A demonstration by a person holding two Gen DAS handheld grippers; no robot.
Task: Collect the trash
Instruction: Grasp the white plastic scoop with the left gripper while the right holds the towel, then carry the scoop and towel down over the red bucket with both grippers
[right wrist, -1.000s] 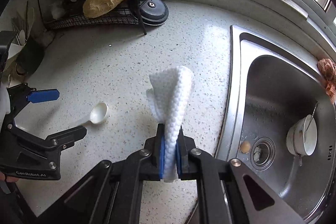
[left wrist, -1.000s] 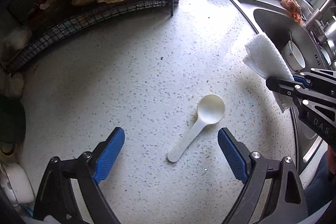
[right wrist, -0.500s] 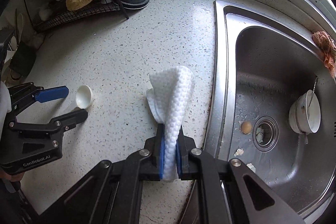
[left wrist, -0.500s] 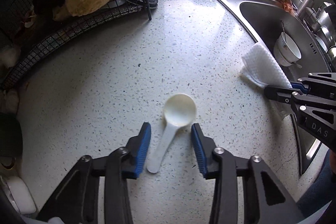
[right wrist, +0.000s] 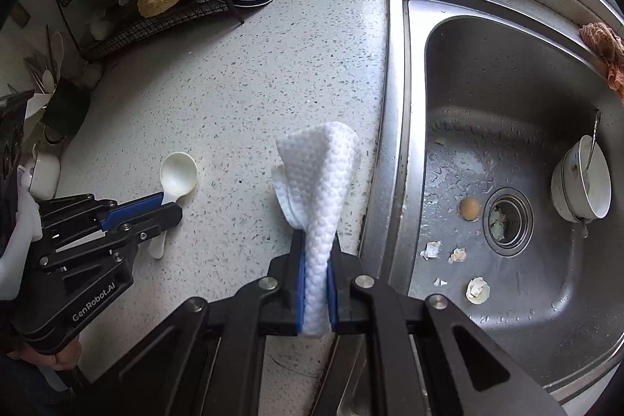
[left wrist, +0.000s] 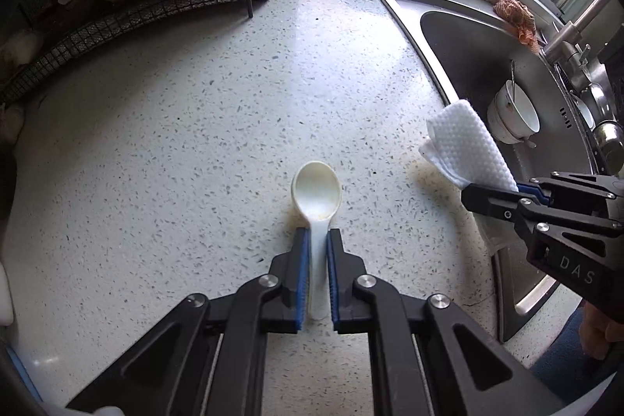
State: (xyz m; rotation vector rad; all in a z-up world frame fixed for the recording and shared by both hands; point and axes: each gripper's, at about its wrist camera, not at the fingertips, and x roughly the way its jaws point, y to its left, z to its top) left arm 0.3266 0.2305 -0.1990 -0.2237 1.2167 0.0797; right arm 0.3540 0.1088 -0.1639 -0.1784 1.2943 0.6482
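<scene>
Pickup of the white plastic spoon [left wrist: 316, 192] is the step in hand. It lies on the speckled table [left wrist: 175, 143], bowl pointing away from the left wrist camera, handle running back between the blue pads of the left gripper [left wrist: 316, 240]. The jaws are closing at this moment and the pads [left wrist: 301, 260] already sit against both sides of the handle just behind the bowl, so the grip looks all but made. From the right wrist view the same gripper [right wrist: 171, 207] shows side-on, with the spoon's bowl poking out ahead of it and the handle's end showing beneath it.

The right gripper [right wrist: 315, 248] is clamped tight on a folded white paper towel [right wrist: 318, 182], which stands up out of the jaws above the table edge, just beside the rim of the steel sink [right wrist: 394, 143]. In the sink lie more things that look like trash: bits of eggshell [right wrist: 477, 291] near the drain [right wrist: 507, 219] and a small brown lump [right wrist: 469, 208] touching the drain's rim. A white bowl [right wrist: 581, 182] with a utensil in it sits at the far side of the basin.

By my reading, the task is early on, with one piece held and a second being taken. The next move calls for a clean lift of the spoon without letting the thin, smooth handle twist or slip between the pads, then carrying both items to a bin, which none of the views show.
</scene>
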